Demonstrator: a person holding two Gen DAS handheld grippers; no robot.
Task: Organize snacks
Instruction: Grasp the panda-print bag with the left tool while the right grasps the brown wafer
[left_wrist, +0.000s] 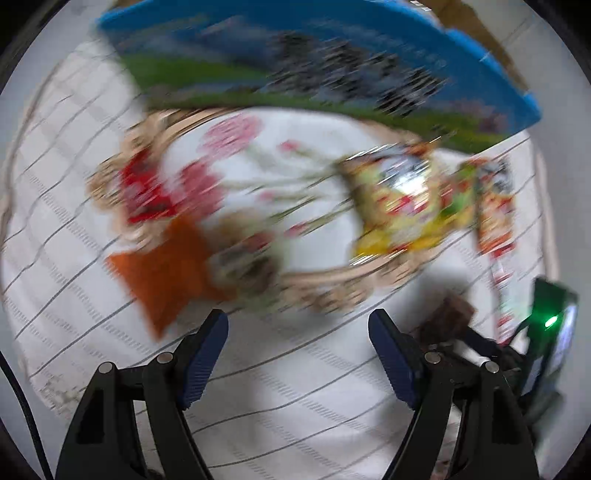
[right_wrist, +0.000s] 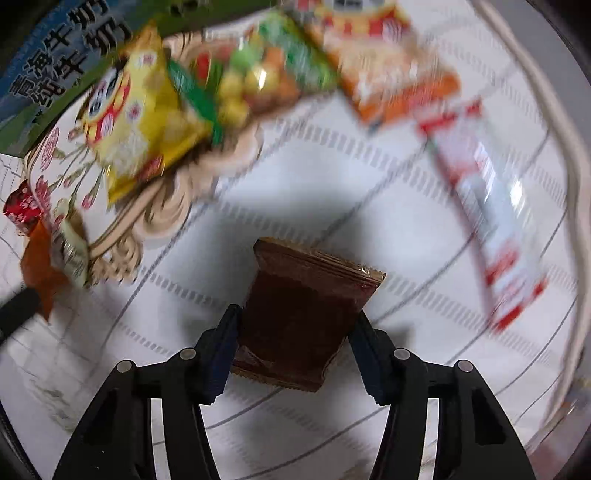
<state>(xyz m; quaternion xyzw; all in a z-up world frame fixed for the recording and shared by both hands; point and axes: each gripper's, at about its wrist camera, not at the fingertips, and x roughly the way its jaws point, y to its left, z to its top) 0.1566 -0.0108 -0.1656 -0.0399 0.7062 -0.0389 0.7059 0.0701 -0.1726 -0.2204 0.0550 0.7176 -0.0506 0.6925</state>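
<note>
Right hand-held gripper around the brown snack packet, left one spread over bare cloth

My right hand-held gripper points down at the worktop, which carries a white cloth with thin grey lines, and the brown snack packet lies between its two fingers; the left finger touches the packet's edge, but on the right side I cannot tell if the pad presses or only stands just beside it. My left hand-held gripper is spread wide with only cloth between its fingers. Ahead of it I see, very blurred, a flowered tray with a yellow snack bag and a red packet on it, and an orange packet at the tray's near edge. Behind the tray stands a blue and green milk carton box.
</note>
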